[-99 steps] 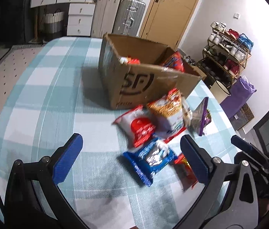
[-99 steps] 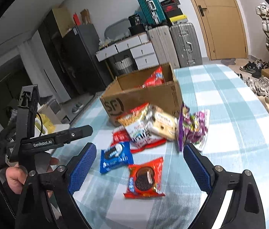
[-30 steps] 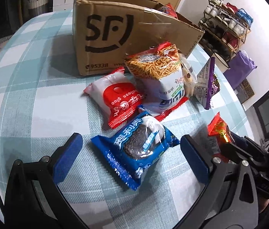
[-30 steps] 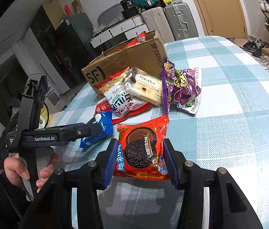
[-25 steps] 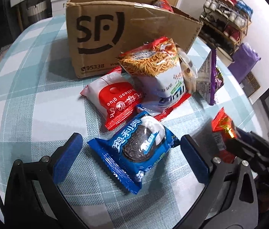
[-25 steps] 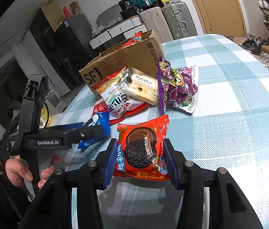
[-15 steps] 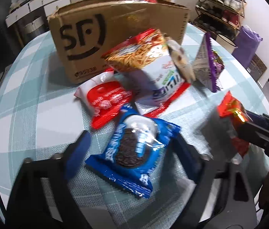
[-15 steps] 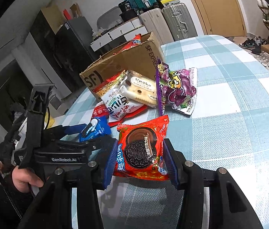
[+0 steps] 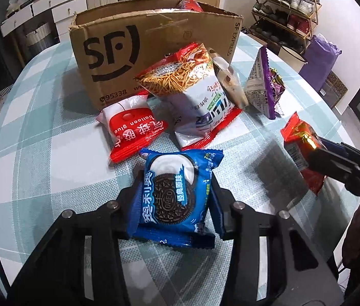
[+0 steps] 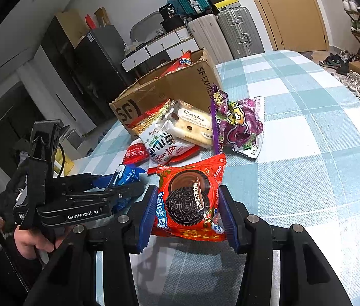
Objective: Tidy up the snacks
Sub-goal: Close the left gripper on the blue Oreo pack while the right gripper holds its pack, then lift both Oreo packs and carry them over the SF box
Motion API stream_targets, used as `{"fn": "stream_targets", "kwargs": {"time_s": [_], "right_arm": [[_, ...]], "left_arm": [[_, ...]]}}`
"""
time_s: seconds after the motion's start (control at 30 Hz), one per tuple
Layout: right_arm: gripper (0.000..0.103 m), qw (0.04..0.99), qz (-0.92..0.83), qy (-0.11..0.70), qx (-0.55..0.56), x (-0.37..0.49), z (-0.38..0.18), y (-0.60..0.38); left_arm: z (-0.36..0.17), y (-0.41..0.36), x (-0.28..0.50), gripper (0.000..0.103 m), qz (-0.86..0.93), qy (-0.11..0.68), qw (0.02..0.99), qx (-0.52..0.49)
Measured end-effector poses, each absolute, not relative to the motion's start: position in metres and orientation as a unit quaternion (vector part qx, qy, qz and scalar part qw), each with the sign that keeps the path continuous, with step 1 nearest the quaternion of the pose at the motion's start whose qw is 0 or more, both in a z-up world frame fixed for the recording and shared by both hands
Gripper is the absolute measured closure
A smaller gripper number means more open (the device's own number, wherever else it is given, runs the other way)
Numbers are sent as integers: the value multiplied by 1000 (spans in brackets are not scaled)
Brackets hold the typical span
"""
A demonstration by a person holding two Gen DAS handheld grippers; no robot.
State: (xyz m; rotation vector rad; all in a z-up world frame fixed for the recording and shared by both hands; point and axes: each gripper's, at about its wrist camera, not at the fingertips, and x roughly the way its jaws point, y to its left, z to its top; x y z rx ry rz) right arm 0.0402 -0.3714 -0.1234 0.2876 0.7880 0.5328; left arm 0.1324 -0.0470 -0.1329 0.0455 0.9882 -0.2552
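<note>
Between my left gripper's (image 9: 173, 199) pads I have the blue Oreo pack (image 9: 173, 196) clamped; my right gripper (image 10: 189, 211) is closed likewise on the red Oreo pack (image 10: 190, 199), just above the checked surface (image 10: 320, 168). Beyond them lie a red-and-white packet (image 9: 132, 127), a noodle bag (image 9: 195, 94), a biscuit pack (image 10: 192, 125) and a purple bag (image 10: 241, 125), all against the open cardboard box (image 9: 134, 51).
</note>
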Motion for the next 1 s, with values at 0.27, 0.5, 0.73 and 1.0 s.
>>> {"fn": "stream_targets", "kwargs": {"time_s": [0.27, 0.5, 0.73, 1.0], "right_arm": [[55, 882, 255, 373, 136, 38, -117, -369], [55, 883, 265, 364, 133, 39, -105, -364], [55, 883, 279, 356, 124, 44, -91, -354], [55, 885, 295, 341, 112, 59, -69, -344]], "left_arm": [[-126, -17, 117, 61, -131, 461, 878, 9], [-107, 3, 109, 61, -115, 445, 888, -6], [-87, 28, 104, 61, -116, 430, 895, -37], [-62, 42, 105, 61, -128, 418, 897, -64]]}}
